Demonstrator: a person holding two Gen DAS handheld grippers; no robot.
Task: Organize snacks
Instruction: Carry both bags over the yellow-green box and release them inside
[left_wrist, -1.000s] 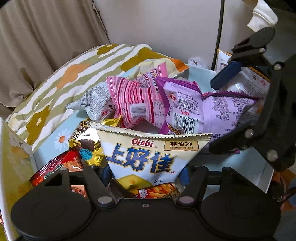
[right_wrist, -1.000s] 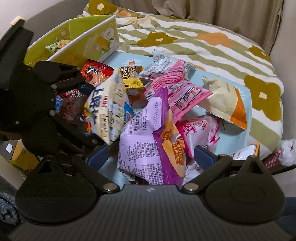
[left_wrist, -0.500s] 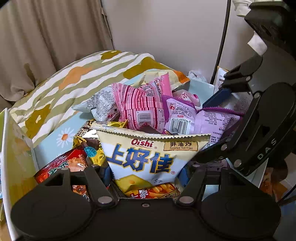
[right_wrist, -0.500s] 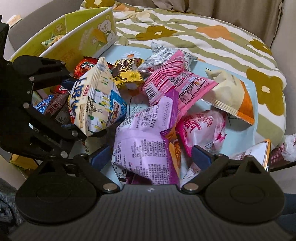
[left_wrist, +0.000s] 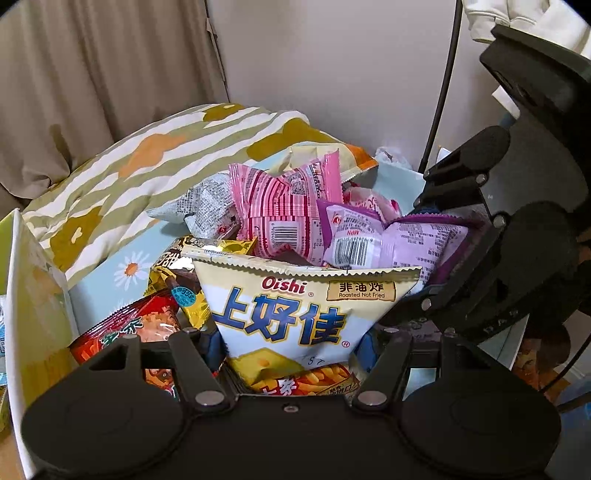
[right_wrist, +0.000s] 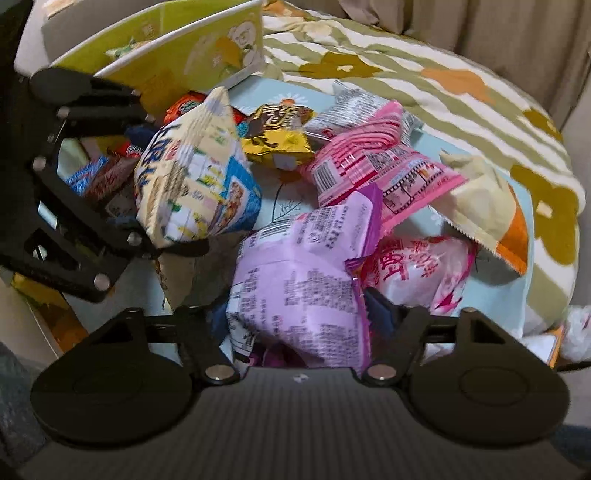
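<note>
My left gripper (left_wrist: 288, 347) is shut on a white Oishi snack bag (left_wrist: 295, 317) and holds it above the pile; the bag also shows in the right wrist view (right_wrist: 195, 177). My right gripper (right_wrist: 299, 314) is shut on a purple snack bag (right_wrist: 299, 273), which appears in the left wrist view (left_wrist: 399, 243) too. Below lie a pink striped bag (right_wrist: 373, 166), a gold chocolate bag (right_wrist: 277, 136), a silver bag (right_wrist: 354, 107), a cream-and-orange bag (right_wrist: 484, 210), a pale pink bag (right_wrist: 417, 269) and a red bag (left_wrist: 133, 328).
A yellow-green cardboard box (right_wrist: 177, 55) stands open at the left of the pile. The snacks lie on a light blue daisy cloth (left_wrist: 122, 269) beside a striped flowered blanket (right_wrist: 424, 85). A wall and a black cable (left_wrist: 439, 99) are behind.
Both grippers have risen with their bags. My right gripper has closed in on the purple bag and lifted it off the pile. The Oishi bag is higher above the heap.
</note>
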